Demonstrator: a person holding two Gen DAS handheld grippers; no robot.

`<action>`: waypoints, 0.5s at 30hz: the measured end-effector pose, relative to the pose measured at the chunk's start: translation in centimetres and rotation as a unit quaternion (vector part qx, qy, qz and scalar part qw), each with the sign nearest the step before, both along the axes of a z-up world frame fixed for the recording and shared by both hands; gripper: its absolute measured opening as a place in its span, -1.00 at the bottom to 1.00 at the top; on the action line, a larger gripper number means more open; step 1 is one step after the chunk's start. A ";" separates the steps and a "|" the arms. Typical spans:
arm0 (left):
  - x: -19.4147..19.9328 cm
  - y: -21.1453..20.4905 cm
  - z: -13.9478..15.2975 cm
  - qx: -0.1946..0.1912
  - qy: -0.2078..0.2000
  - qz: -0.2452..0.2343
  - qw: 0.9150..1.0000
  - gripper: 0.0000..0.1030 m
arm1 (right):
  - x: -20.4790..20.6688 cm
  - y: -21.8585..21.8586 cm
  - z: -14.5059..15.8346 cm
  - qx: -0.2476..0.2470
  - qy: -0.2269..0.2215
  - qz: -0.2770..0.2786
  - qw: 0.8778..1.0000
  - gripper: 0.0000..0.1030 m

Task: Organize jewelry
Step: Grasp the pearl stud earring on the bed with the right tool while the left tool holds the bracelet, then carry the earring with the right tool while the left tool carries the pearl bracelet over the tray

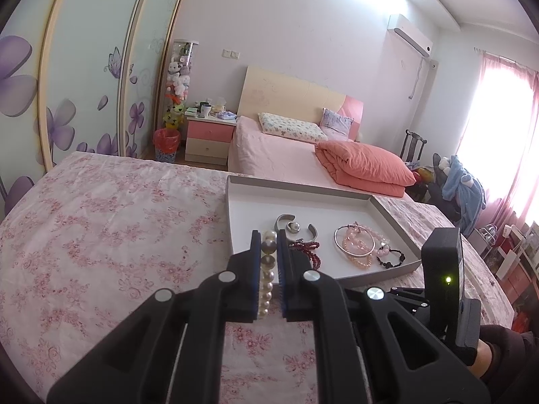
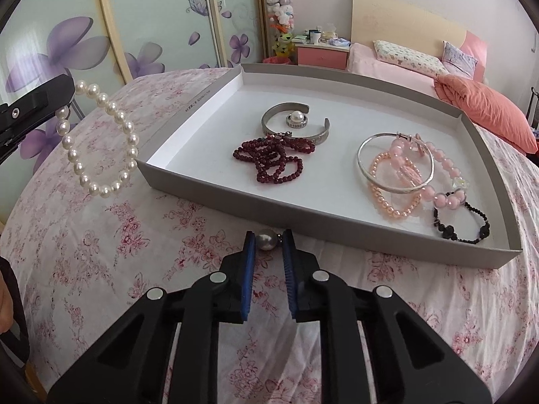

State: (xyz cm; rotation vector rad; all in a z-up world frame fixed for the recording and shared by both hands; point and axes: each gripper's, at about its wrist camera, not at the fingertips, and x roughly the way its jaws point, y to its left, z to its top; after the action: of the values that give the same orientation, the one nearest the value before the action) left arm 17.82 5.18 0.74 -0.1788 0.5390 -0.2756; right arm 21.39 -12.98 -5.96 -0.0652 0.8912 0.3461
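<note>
Both grippers hold pearls beside the jewelry tray

The left gripper (image 1: 269,252) is clamped on a white pearl bracelet (image 2: 101,138), at the frame's left; the right gripper (image 2: 268,240) pinches a single pearl piece (image 2: 267,240), low centre, before the tray (image 2: 303,215).

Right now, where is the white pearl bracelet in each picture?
Left wrist view: the pearl bracelet sits low in the middle, pinched between the left gripper's fingers.
Right wrist view: the pearl bracelet hangs at the left edge from the left gripper, above the floral cloth, outside the tray.
Shared landmark: the grey tray with the red bead strand inside.
</note>
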 end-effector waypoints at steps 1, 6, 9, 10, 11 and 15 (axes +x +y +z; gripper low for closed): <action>0.0 -0.1 0.0 0.001 0.001 -0.001 1.000 -0.81 | -0.1 -0.2 0.0 -0.001 0.000 -0.002 1.000 -0.66; -0.2 -0.9 -0.2 0.005 0.004 -0.010 1.000 -0.81 | -0.7 -2.0 0.1 -0.001 0.001 -0.020 1.000 -0.66; -0.4 -1.4 -0.1 0.006 0.004 -0.016 1.000 -0.81 | -1.1 -3.5 0.0 0.000 0.002 -0.038 0.999 -0.66; -0.4 -1.6 -0.1 0.007 0.004 -0.017 1.000 -0.81 | -1.3 -4.1 0.0 -0.001 0.002 -0.045 0.999 -0.66; -0.5 -1.7 -0.1 0.007 0.004 -0.019 1.000 -0.81 | -1.5 -4.5 0.0 -0.001 0.003 -0.050 0.999 -0.66; -0.8 -2.4 0.2 0.009 0.002 -0.024 1.000 -0.81 | -2.4 -6.9 0.0 0.003 0.006 -0.080 0.997 -0.66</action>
State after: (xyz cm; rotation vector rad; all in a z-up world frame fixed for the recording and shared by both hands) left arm 17.02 2.78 0.90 -0.1487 0.5500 -0.3159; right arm 18.95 -19.91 -5.99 0.0144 0.9007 0.2009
